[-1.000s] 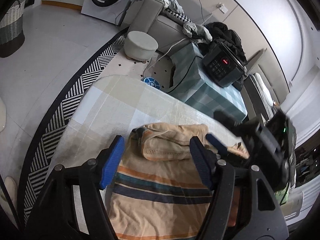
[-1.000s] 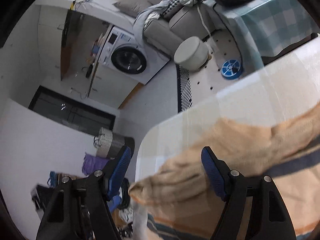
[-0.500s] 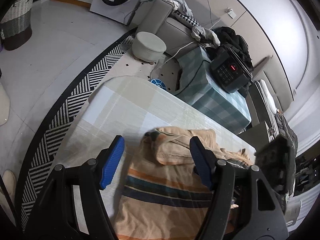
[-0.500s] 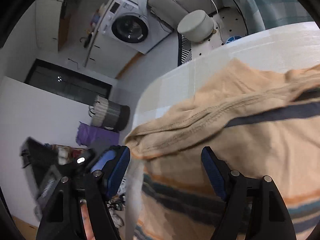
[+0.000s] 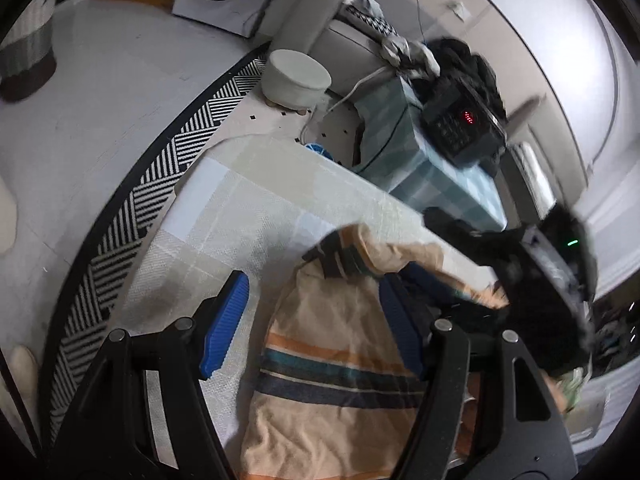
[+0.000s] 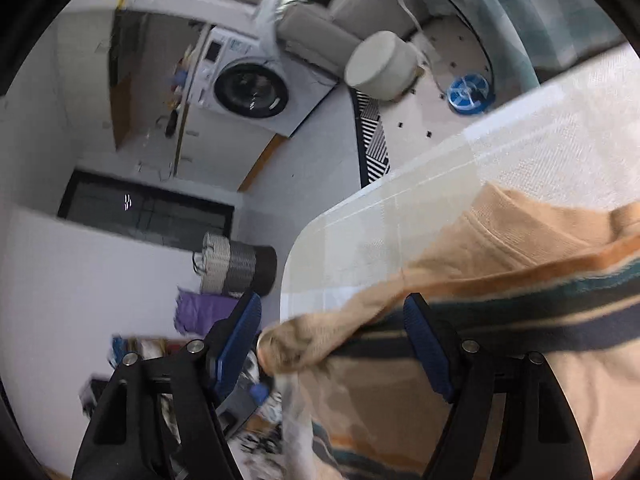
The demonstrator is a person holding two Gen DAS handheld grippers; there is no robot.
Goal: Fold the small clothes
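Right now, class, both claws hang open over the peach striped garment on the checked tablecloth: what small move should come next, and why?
Probably close the right claw on the rolled peach edge between its open blue pads. The peach striped knitted garment is only partly folded, that bunched edge lies loose near the checked tablecloth edge, and the left claw grips nothing.

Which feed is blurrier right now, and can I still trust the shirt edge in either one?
Left wrist view: the right gripper and the lifted shirt fold smear with motion blur; the tablecloth stays sharp. Right wrist view: softer overall, the washing machine and the near shirt corner smeared; the collar seam still reads. Fisheye bending in both.
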